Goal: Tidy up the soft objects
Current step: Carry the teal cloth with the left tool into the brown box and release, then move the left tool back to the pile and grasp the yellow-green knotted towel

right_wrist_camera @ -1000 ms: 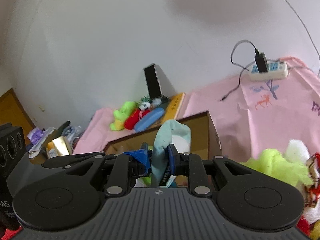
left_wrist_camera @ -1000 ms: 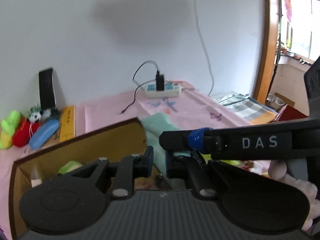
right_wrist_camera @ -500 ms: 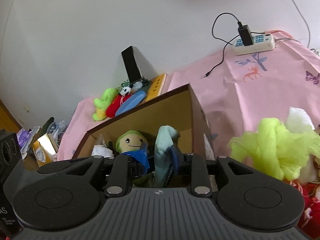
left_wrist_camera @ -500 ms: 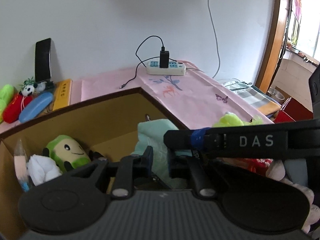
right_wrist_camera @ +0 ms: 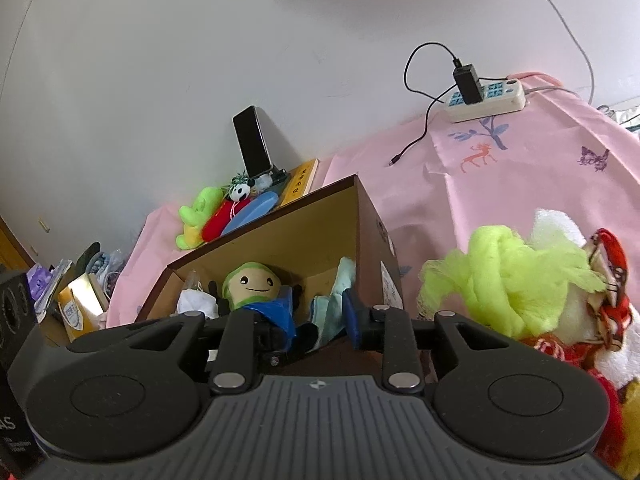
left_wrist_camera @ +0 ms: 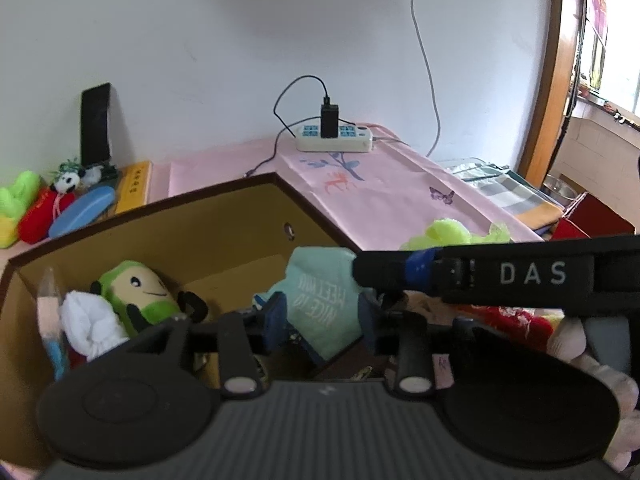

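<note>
Hanging unclenched, both tools just opened around the mint cloth (left_wrist_camera: 320, 300); only the left view shows its lettering.

a mint cloth (left_wrist_camera: 320, 300) with printed white letters stands crumpled in the box (left_wrist_camera: 224, 216) against its right wall. a green-hooded doll (left_wrist_camera: 138, 296) lies by the back wall, a white cloth (left_wrist_camera: 90, 326) at the left. a lime tuft (right_wrist_camera: 508, 276) sits outside, right of the box.
</note>
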`<action>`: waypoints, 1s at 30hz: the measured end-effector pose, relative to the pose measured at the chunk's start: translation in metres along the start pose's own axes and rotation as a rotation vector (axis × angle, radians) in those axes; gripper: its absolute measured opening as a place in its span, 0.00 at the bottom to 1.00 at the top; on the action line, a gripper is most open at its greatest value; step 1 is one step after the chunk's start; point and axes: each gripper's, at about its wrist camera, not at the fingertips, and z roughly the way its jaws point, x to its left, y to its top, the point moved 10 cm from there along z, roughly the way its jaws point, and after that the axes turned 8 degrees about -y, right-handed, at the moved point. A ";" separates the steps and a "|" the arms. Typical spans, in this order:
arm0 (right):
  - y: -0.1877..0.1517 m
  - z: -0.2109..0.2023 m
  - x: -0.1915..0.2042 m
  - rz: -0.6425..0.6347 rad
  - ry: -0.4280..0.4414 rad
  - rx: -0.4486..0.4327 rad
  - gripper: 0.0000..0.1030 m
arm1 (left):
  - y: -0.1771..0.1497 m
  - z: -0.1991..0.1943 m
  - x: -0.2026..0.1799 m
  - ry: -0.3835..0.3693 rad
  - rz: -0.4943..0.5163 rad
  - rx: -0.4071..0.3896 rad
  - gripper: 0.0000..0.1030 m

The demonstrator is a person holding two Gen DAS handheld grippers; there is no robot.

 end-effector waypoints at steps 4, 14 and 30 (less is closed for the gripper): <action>-0.005 -0.009 -0.002 0.011 0.001 -0.005 0.11 | -0.002 -0.011 -0.004 0.030 -0.011 -0.010 0.41; -0.019 -0.028 -0.006 0.026 0.006 -0.012 0.11 | -0.016 -0.035 -0.019 0.097 -0.004 -0.033 0.46; -0.061 -0.045 -0.033 0.049 -0.043 0.046 0.11 | -0.060 -0.045 -0.057 0.034 -0.036 0.022 0.51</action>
